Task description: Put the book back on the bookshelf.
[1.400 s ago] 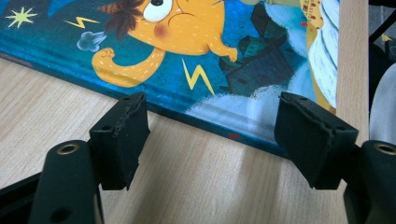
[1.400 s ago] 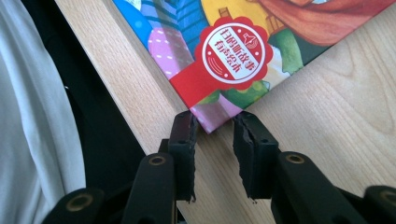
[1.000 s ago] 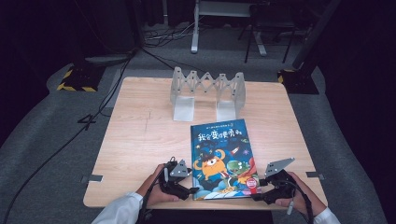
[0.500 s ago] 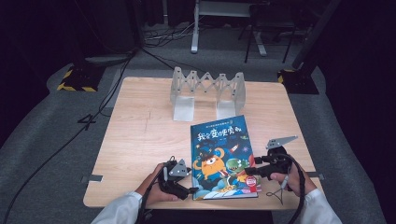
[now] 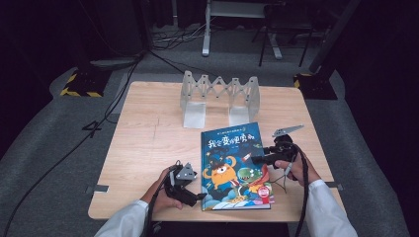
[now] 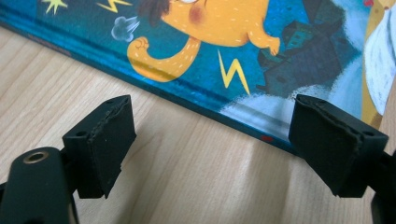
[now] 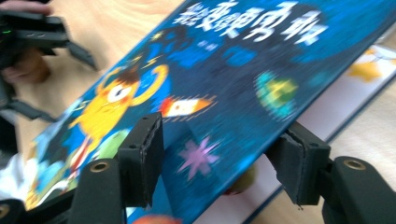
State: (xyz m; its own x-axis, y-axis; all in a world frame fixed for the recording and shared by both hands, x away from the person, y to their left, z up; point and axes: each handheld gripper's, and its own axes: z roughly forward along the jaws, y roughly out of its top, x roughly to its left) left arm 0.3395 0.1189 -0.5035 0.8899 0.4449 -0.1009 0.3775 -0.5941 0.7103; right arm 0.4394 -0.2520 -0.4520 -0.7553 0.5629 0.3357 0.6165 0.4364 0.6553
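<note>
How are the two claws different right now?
The left claw sits by the book's near left corner with nothing between its jaws, which have just been opening. The right claw is at the book's right edge, one jaw above the lifted cover and one below it. Both are black and hand-held.

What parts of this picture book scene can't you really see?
- Inside pages of the book: in the right gripper view the lifted blue cover hides nearly all of them.
- Cover drawings and title: blurred in the right gripper view.
- Whether the right gripper pinches the cover: one of its fingers sits under the cover, and contact is unclear.
- Most of the book in the left gripper view: cut off by the top edge.
- Small print on the cover: too small in the high view.
</note>
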